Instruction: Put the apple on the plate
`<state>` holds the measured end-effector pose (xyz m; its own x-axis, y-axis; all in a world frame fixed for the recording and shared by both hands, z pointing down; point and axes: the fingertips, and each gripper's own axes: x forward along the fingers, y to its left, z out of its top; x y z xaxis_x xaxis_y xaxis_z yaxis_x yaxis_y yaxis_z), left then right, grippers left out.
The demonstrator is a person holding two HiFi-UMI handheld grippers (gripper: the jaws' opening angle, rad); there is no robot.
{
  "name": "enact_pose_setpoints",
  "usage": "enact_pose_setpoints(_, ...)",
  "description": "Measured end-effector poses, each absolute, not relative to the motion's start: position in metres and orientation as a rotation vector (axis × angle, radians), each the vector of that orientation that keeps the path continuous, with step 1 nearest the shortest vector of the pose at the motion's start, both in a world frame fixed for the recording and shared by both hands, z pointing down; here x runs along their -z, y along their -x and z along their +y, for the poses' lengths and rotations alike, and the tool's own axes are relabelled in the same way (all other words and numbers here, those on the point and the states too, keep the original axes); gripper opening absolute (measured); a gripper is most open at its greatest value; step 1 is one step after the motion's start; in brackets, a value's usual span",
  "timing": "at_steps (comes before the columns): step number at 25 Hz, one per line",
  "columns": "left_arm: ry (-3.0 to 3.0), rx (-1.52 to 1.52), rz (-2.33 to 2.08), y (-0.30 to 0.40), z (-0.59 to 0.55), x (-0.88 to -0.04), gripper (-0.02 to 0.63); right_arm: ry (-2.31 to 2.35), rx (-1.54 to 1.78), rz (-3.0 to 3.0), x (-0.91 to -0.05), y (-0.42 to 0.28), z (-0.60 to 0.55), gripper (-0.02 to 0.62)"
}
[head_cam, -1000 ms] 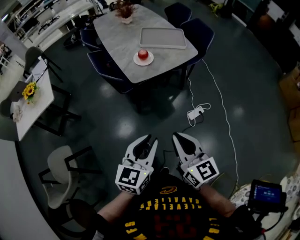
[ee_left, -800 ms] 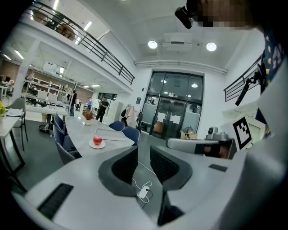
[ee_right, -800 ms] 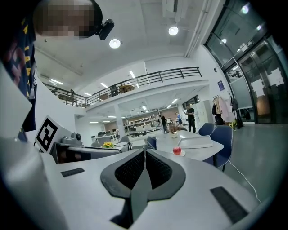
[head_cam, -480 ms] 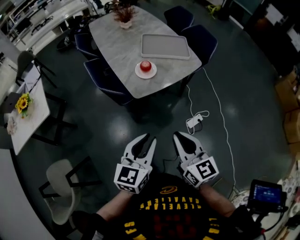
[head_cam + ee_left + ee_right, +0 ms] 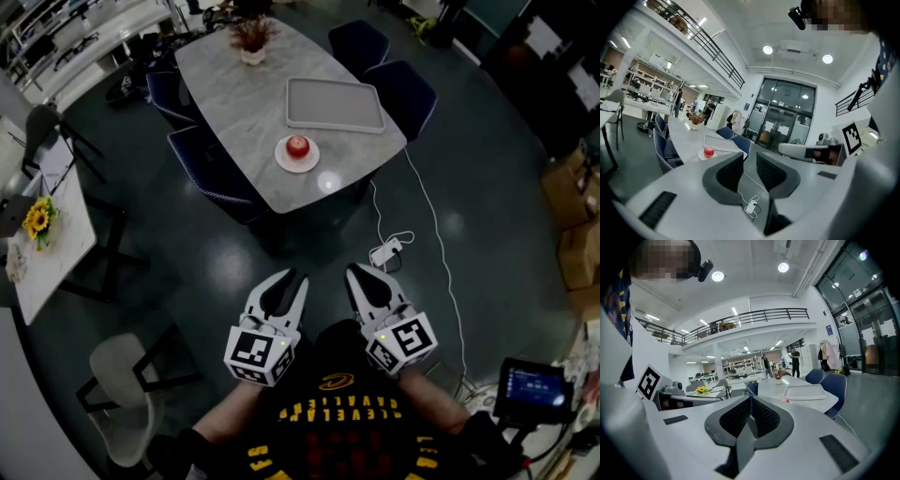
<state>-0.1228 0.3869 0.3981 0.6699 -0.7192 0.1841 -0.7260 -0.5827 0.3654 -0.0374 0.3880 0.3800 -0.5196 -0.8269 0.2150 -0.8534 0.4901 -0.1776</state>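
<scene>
A red apple [image 5: 297, 144] sits on a small white plate [image 5: 309, 161] near the front edge of a grey marble table [image 5: 244, 94], far ahead of both grippers. The left gripper view shows the apple [image 5: 708, 151] small and distant on the plate [image 5: 702, 157]. It is a red speck [image 5: 785, 400] in the right gripper view. My left gripper [image 5: 291, 281] is open with nothing between its jaws. My right gripper [image 5: 362, 274] is shut and empty. Both hang side by side over the dark floor, pointing at the table.
On the table behind the plate lies a grey tray [image 5: 335, 103], and a potted plant [image 5: 251, 37] stands at its far end. Blue chairs [image 5: 398, 89] surround it. A white cable and power strip [image 5: 386, 250] lie on the floor. A side table with yellow flowers [image 5: 37, 220] is left.
The table with the apple and plate has drawn closer and lower in the head view, as both grippers travel together toward it. Jaws are unchanged.
</scene>
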Motion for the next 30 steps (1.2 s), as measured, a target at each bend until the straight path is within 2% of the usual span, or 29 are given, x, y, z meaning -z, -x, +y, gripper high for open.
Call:
enact_pose_setpoints(17,-2.422,-0.034,-1.159,0.143,0.365,-0.407,0.089,-1.417,-0.45,-2.67,-0.387,0.062,0.354,0.006)
enact_pose_setpoints(25,-2.418,-0.07,-1.193,0.13,0.324,-0.409,0.089,-1.398,-0.509,-2.701,-0.399,0.05,0.31,0.006)
enact_pose_setpoints(30,-2.384,-0.104,-1.214,0.097,0.268,-0.42,0.089,-1.36,-0.566,-2.723,-0.409,0.018,0.25,0.006)
